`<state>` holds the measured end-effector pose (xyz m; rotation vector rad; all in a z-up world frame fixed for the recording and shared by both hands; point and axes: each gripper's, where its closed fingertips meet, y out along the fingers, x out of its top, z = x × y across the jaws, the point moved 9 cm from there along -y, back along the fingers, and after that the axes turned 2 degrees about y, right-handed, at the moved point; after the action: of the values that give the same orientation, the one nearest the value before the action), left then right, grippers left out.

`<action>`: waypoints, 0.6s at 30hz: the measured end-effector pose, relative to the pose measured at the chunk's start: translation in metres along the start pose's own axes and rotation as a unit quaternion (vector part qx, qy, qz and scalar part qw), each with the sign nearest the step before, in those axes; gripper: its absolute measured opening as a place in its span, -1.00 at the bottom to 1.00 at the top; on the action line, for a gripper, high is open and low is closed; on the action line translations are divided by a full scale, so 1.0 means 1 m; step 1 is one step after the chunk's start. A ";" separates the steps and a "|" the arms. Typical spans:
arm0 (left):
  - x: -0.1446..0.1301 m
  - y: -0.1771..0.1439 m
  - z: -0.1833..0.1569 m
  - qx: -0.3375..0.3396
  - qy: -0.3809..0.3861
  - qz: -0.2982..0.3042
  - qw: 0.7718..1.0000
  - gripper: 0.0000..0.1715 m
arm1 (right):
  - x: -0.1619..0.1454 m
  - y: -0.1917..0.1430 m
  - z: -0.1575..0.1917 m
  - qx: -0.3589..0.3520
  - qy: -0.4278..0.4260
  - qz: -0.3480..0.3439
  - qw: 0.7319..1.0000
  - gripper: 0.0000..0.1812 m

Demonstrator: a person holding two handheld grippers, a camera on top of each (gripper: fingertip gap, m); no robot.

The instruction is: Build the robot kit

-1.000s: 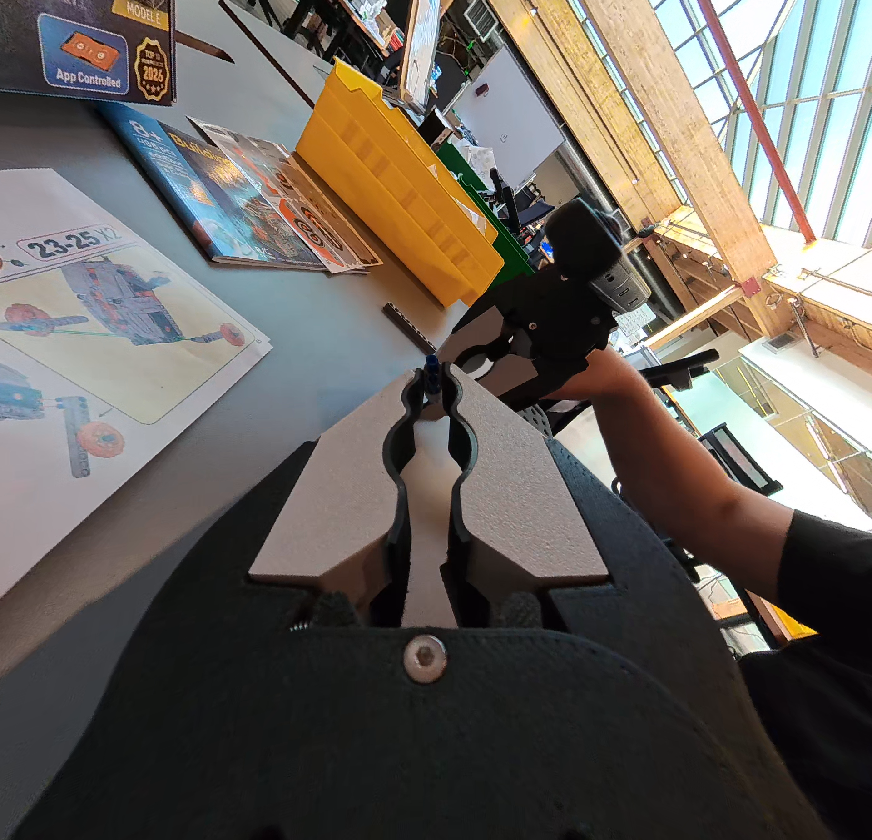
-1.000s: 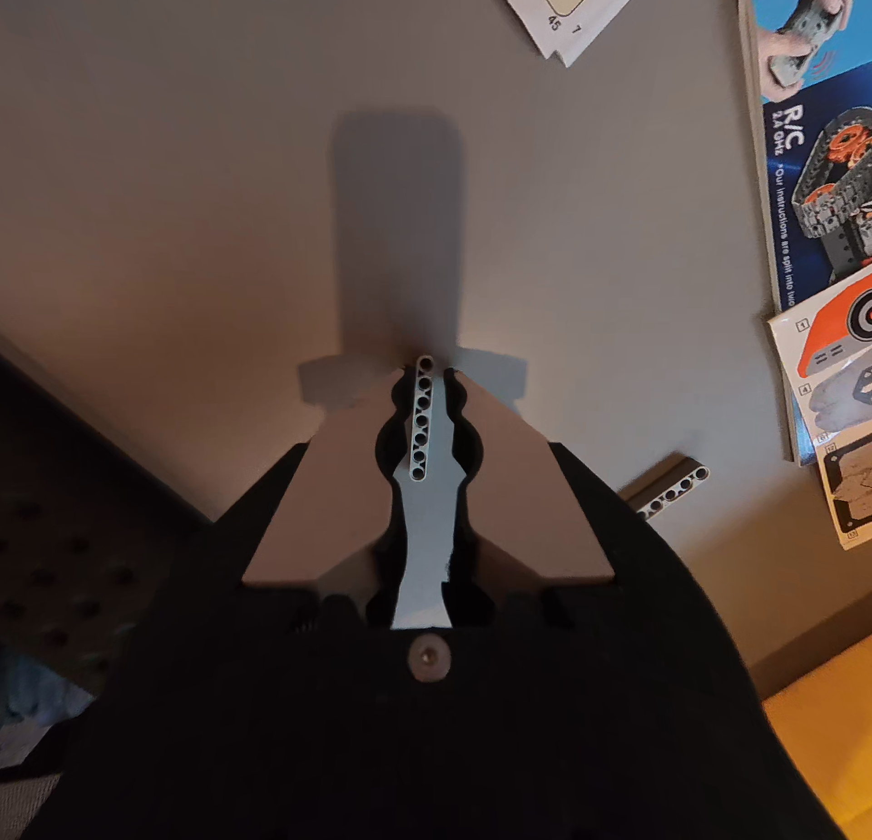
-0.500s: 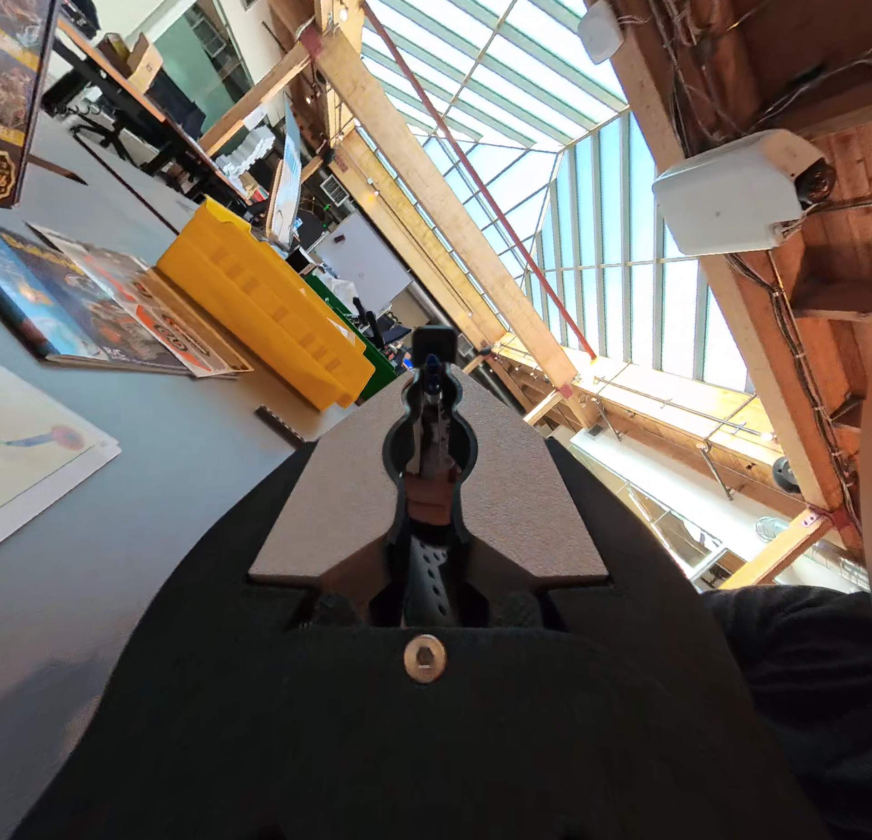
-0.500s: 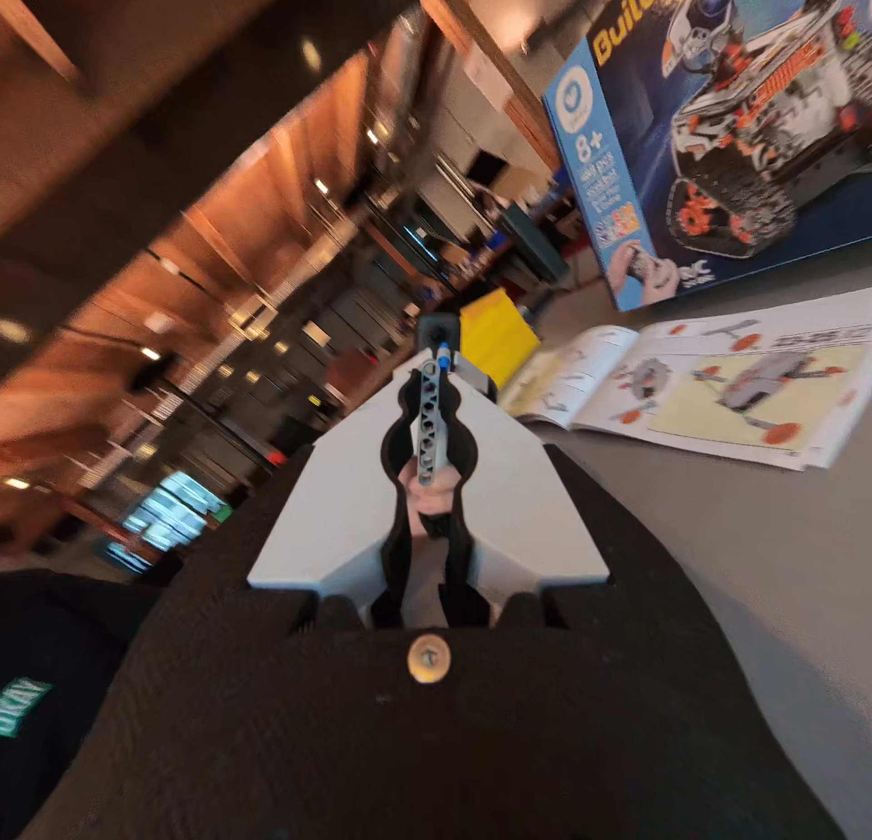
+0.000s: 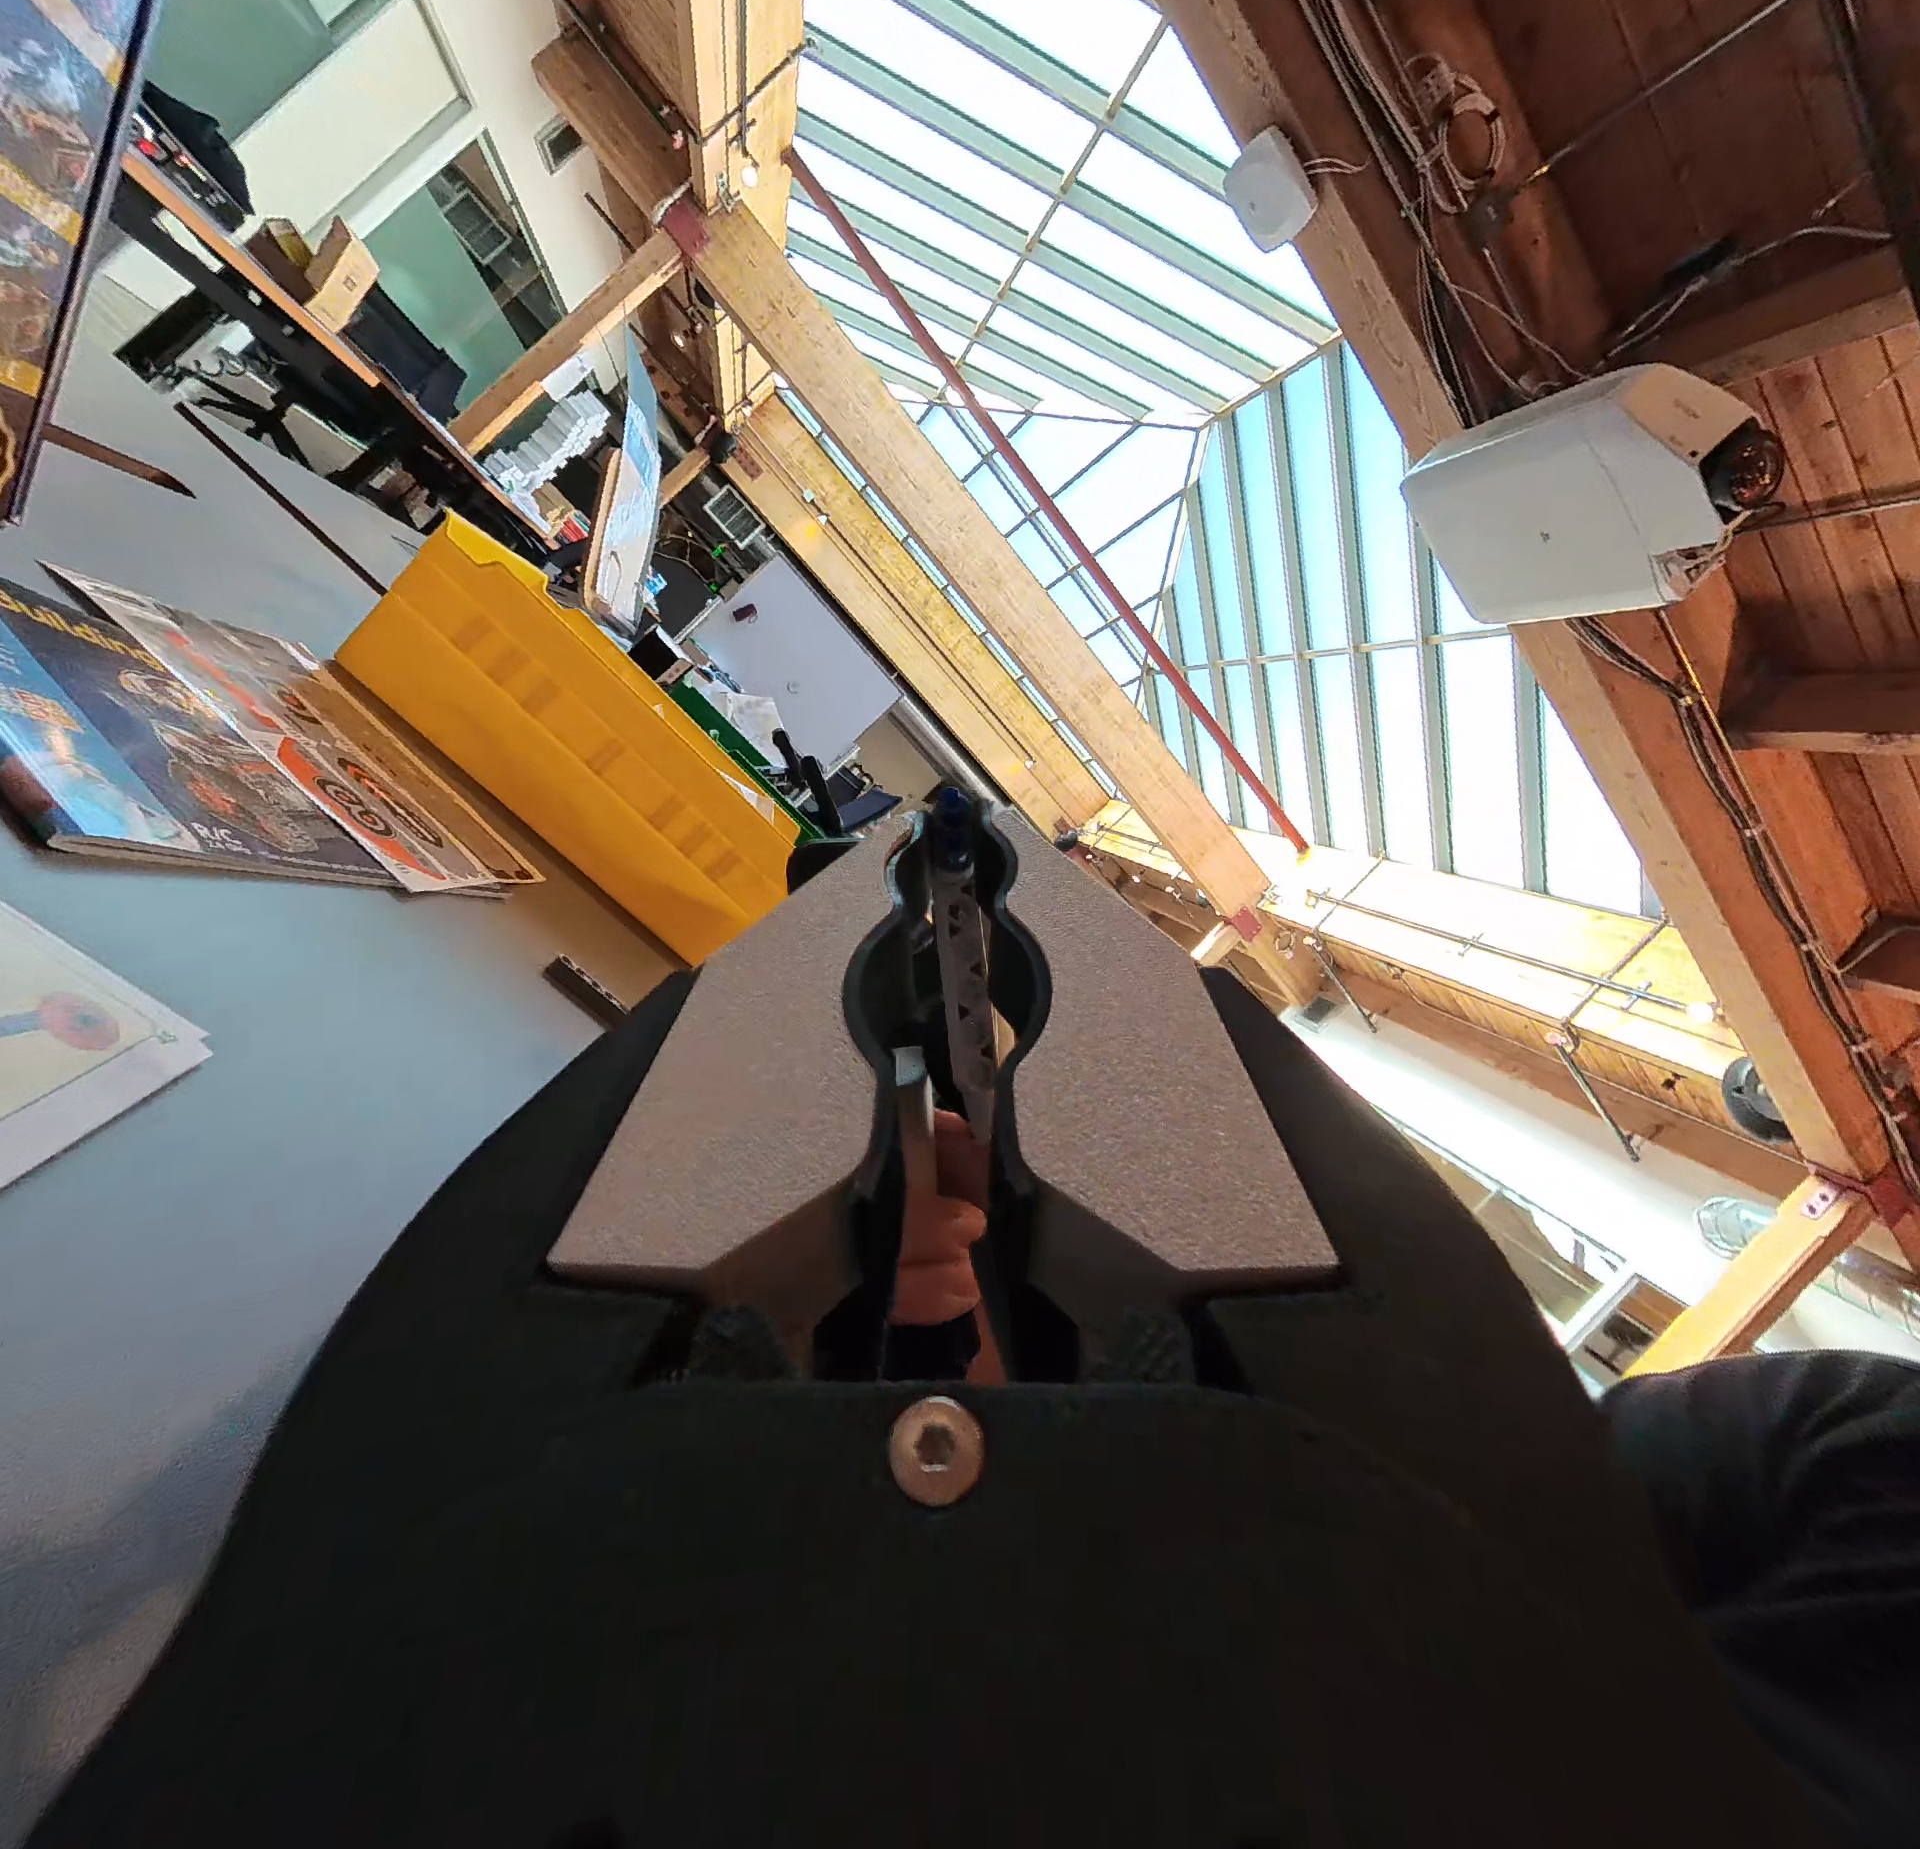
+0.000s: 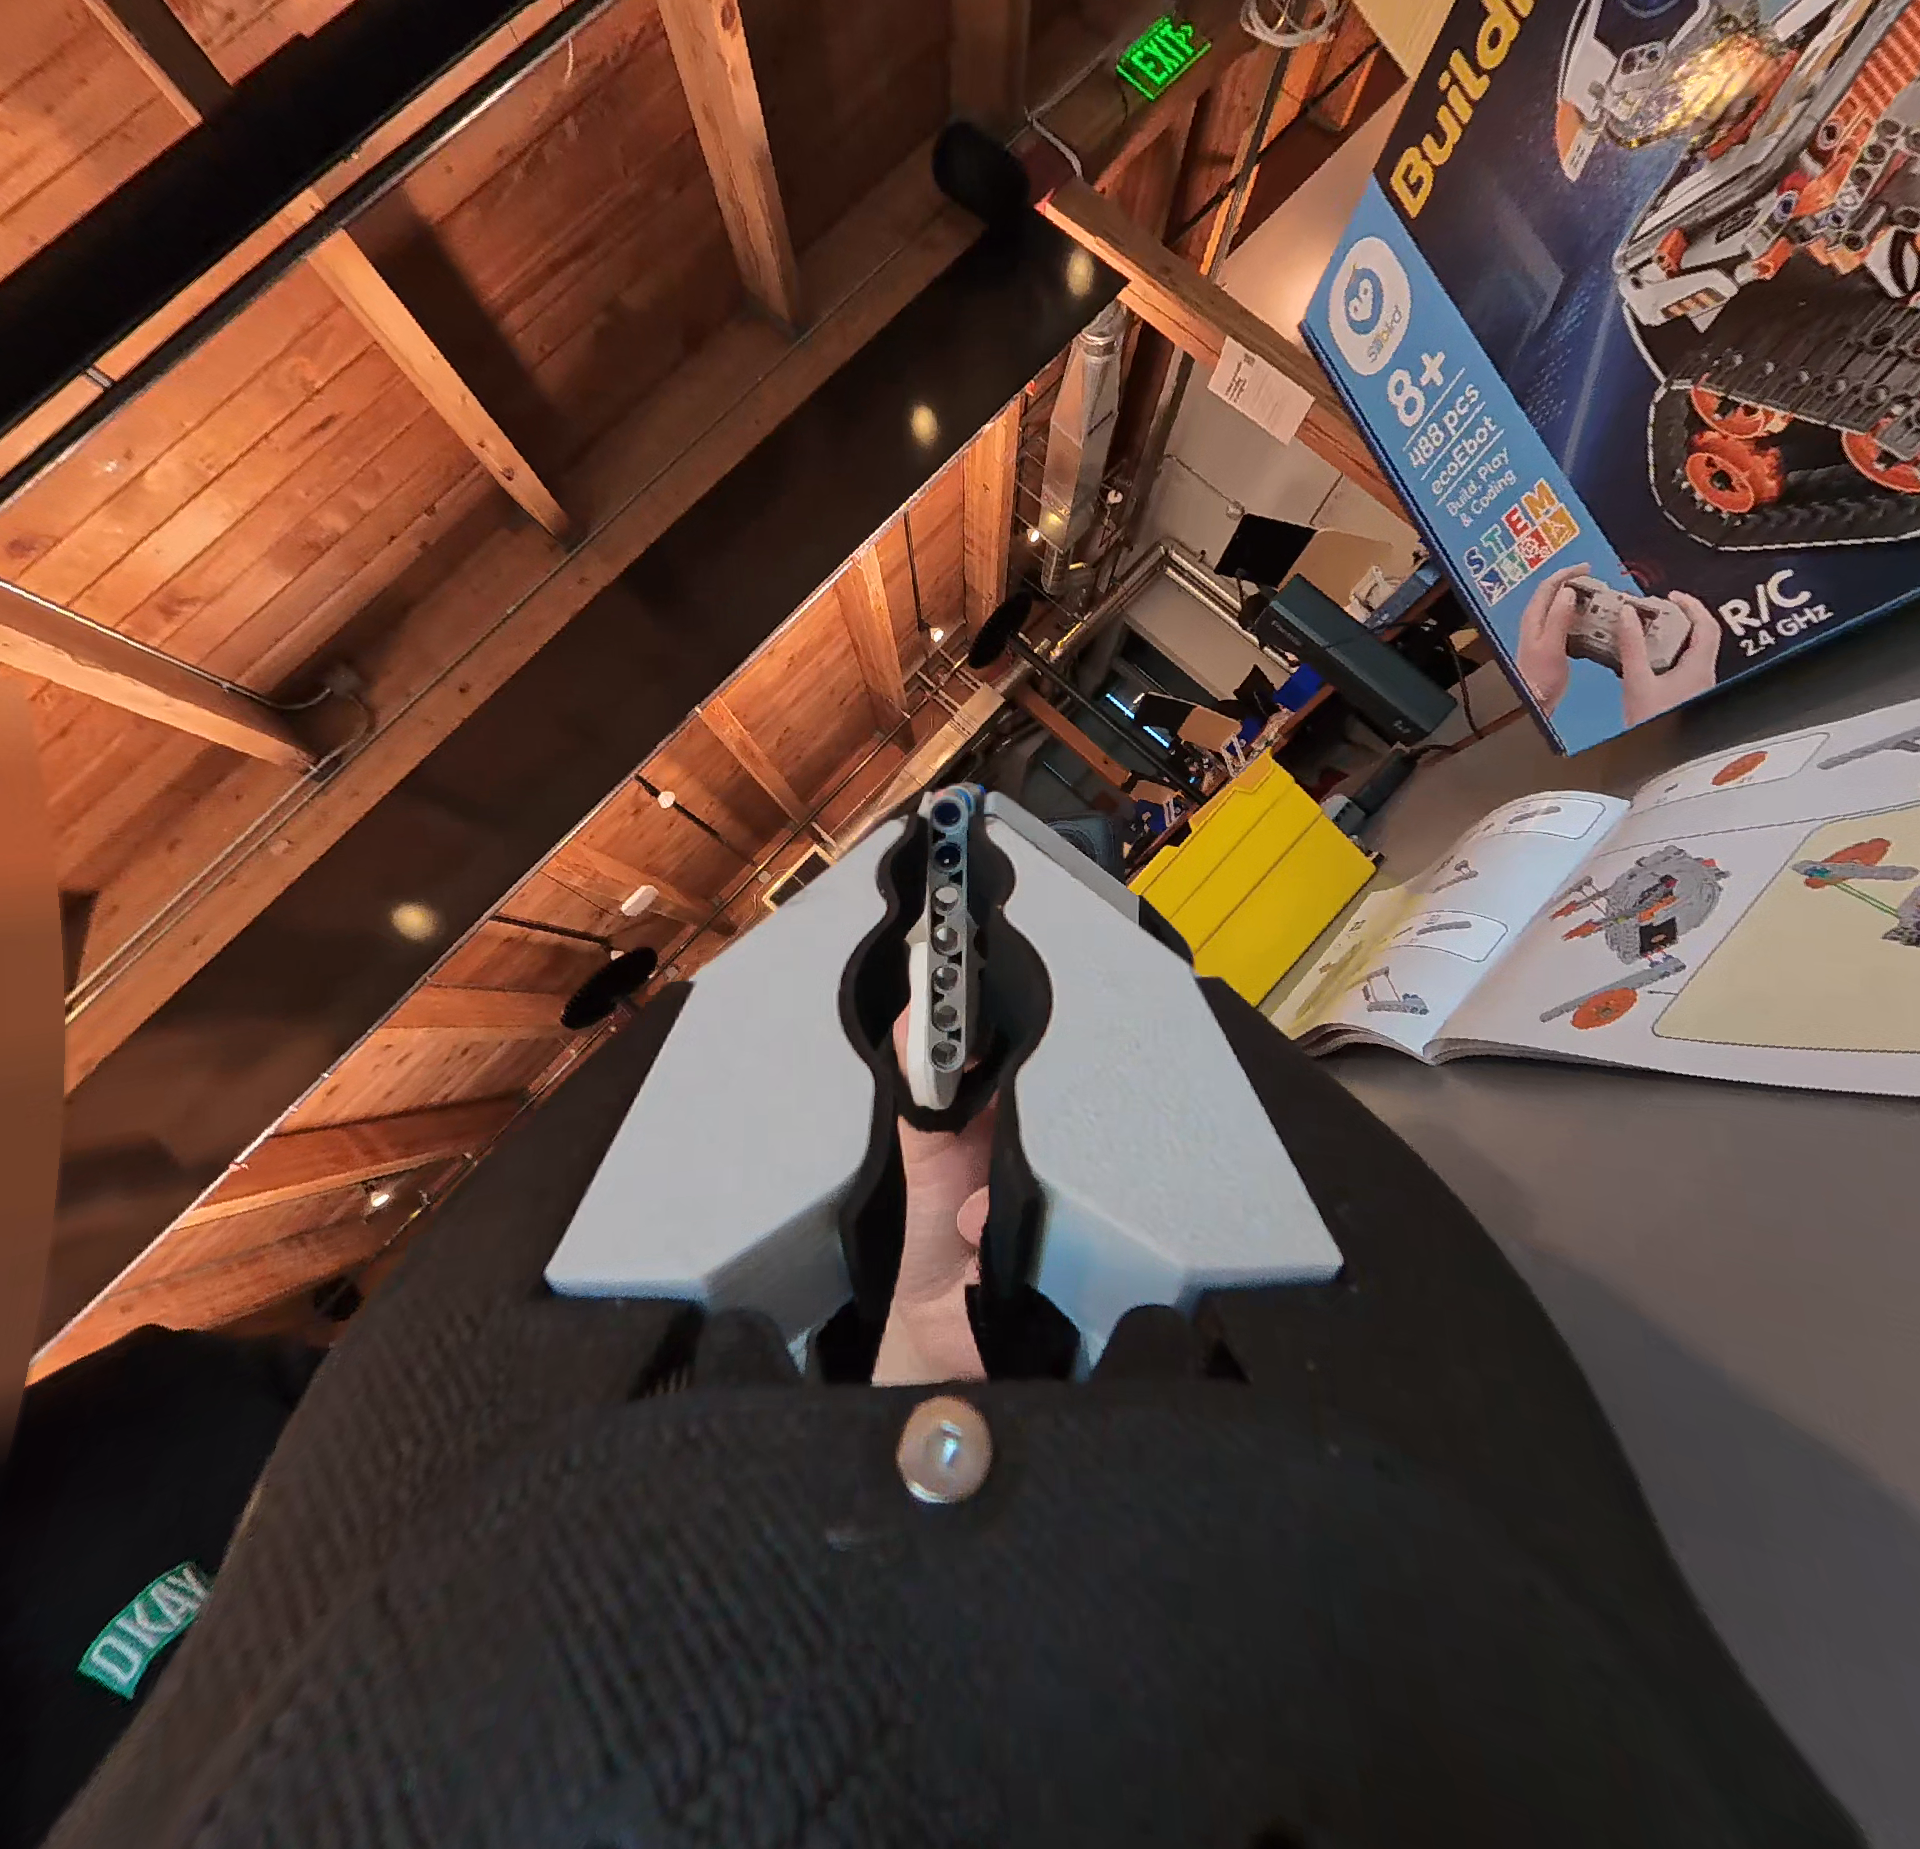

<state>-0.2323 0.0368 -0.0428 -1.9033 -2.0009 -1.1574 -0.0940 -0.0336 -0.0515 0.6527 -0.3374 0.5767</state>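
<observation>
My left gripper [image 5: 948, 835] is shut on a small blue pin [image 5: 950, 814] at its tips and points up, away from the grey table [image 5: 312, 1020]. My right gripper [image 6: 954, 817] is shut on a light grey beam with a row of holes [image 6: 945, 968]. The two grippers face each other tip to tip. The blue pin sits at the beam's end hole in the right wrist view [image 6: 948, 812]. The beam also shows between the left fingers in the left wrist view [image 5: 966, 978]. A hand shows behind each pair of jaws.
A yellow bin [image 5: 561, 729] stands on the table beside flat booklets [image 5: 208, 760]. A loose dark beam [image 5: 587, 989] lies near the bin. An open instruction booklet [image 6: 1662, 947] and a big upright toy box [image 6: 1662, 345] are by the right gripper. My two grippers' fingertips are within a few centimetres of each other.
The right gripper swung up from pointing down at the table, carrying the beam. Both grippers rose and turned to face each other, bringing the blue pin to the beam's end hole.
</observation>
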 end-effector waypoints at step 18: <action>-0.011 -0.001 0.006 0.027 -0.001 0.076 0.997 -0.95 | 0.009 -0.016 -0.008 -0.013 -0.007 0.096 0.995 -0.94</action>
<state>-0.2288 0.0318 -0.0538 -1.9914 -1.8316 -1.0525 -0.0763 -0.0350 -0.0611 0.6025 -0.4228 0.7496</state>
